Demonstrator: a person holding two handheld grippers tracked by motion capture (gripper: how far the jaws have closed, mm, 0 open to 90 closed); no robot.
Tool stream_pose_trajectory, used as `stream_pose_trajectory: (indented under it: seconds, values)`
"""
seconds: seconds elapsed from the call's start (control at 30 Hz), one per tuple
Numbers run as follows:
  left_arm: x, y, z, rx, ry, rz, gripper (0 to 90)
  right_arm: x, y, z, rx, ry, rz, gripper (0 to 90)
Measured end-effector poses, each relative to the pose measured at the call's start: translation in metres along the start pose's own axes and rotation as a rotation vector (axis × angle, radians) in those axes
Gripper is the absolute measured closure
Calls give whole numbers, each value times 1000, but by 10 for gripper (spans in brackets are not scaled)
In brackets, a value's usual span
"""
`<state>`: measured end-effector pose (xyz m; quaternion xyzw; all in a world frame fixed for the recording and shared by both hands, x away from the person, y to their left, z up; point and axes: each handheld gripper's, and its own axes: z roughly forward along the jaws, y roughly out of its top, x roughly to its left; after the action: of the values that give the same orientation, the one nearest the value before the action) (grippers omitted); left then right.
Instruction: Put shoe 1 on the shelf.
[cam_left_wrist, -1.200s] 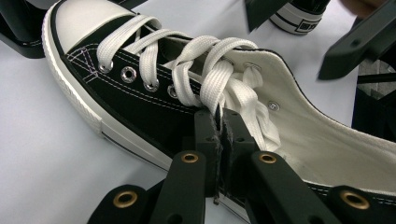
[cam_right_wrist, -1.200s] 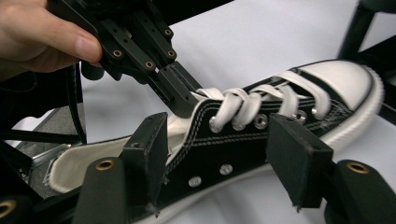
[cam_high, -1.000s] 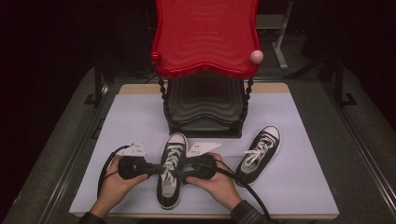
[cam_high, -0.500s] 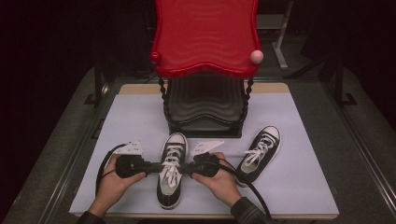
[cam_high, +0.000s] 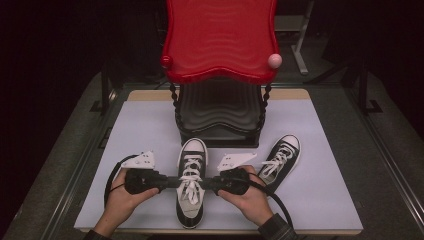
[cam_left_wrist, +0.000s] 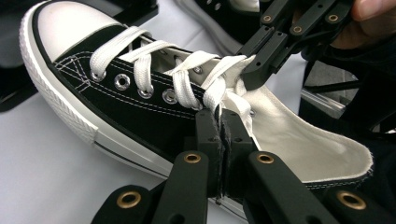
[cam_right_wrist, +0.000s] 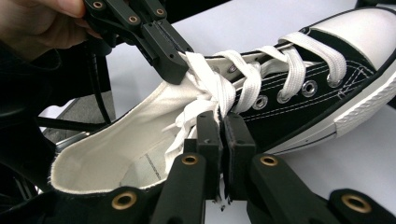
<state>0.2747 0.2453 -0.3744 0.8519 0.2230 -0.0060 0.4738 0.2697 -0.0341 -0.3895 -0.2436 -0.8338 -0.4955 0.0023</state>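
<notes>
Laces (cam_high: 189, 181) on the black canvas sneaker (cam_high: 190, 187), near-centre on the counter (cam_high: 145, 130), are soft, limp and likely slippery; left tongs (cam_left_wrist: 223, 122) and right tongs (cam_right_wrist: 223, 125) are each clamped on a lace end, best held close to the knot

The right gripper (cam_high: 212, 183) has just been closing and now clamps a white lace (cam_right_wrist: 219, 100) of the near shoe (cam_high: 190, 190), both grippers lifting slightly.
</notes>
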Motion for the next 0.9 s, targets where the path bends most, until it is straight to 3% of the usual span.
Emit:
stream_pose_trajectory:
  seconds: [0.4, 0.63, 0.9]
  values:
    - [-7, 38, -2, -50, 9, 86, 879, -1, 20, -37, -41, -41, -58, 863]
    - [5, 80, -4, -72, 83, 158, 879, -19, 49, -53, -94, -106, -87, 863]
    - [38, 113, 4, -114, 199, 160, 880, -53, 83, -53, -121, -202, -115, 864]
